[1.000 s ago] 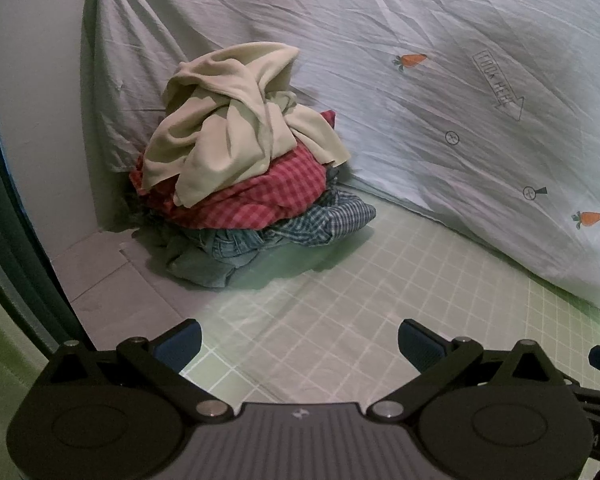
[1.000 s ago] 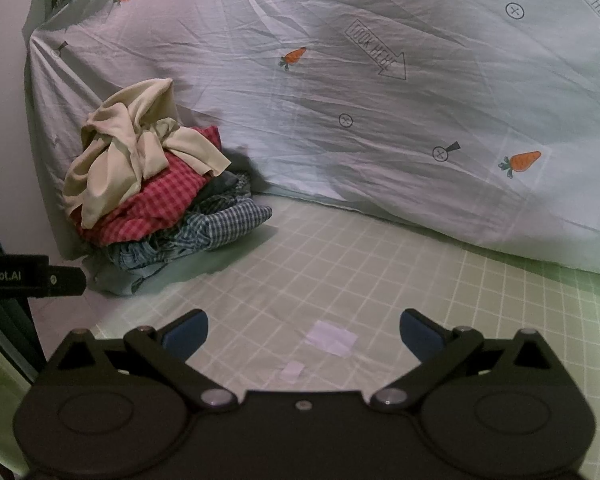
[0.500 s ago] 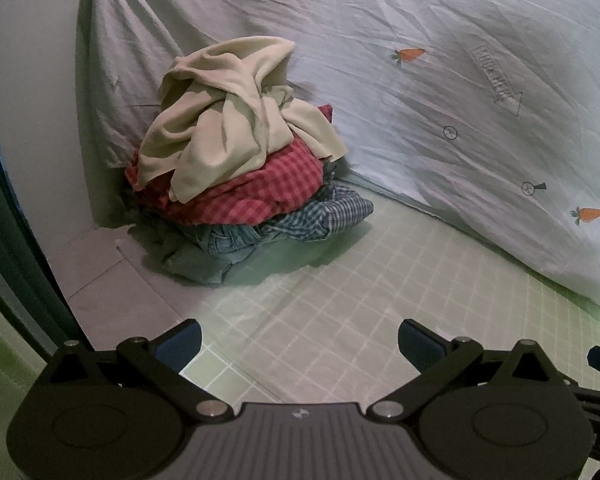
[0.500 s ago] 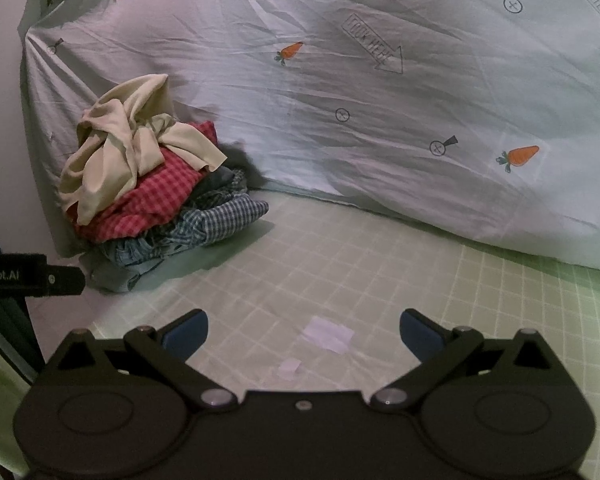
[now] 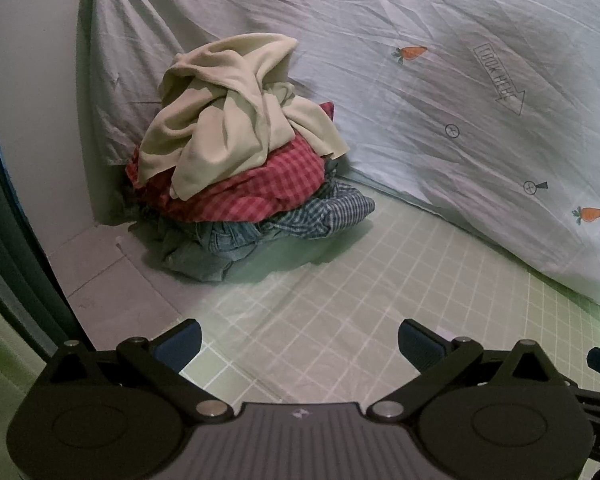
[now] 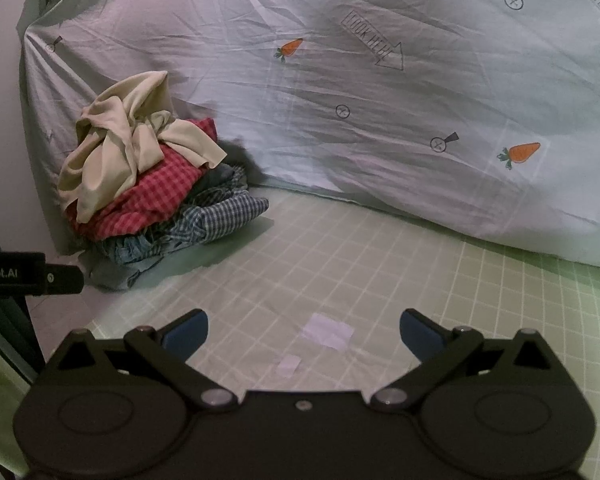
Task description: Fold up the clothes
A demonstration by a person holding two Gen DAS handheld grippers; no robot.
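**Both tongs spread and empty before an unfolded clothes pile**

Left gripper (image 5: 299, 342): jaws spread wide, blue pads (image 5: 180, 342) apart, nothing between them. Held above the grid mat (image 5: 340, 300), facing the clothes pile (image 5: 240, 168) and well apart from it.

Right gripper (image 6: 303, 332): jaws likewise spread, gripping nothing. Placed further from the pile than the left one, with the pile off to its left. A black part of the left unit, lettered "Robot.AI", juts in at the left edge of the right wrist view.

Clothes pile: one heap, unfolded, in the far left corner of the mat, pressed against the hanging sheet (image 5: 460, 120) behind it.
- Top: cream garment (image 5: 228, 120), crumpled, draped down the front and right side of the pile.
- Under it: red checked garment (image 5: 268, 188), bulging out beneath the cream one.
- Lower right of pile: blue-and-white checked garment (image 5: 328, 216), sticking out toward the open mat.
- Bottom: faded blue item (image 5: 204, 252), possibly denim; the folds are too bunched to be sure.

Hanging sheet: pale, creased, printed with orange carrots, small crossed circles and an arrow reading "LOOK HERE"; runs from behind the pile away to its right.

Grid mat: pale green with white lines, spreading from the foot of the pile toward both grippers. Two small pale patches (image 6: 327, 330) lie on it, well to the right of the pile, just ahead of the right gripper.
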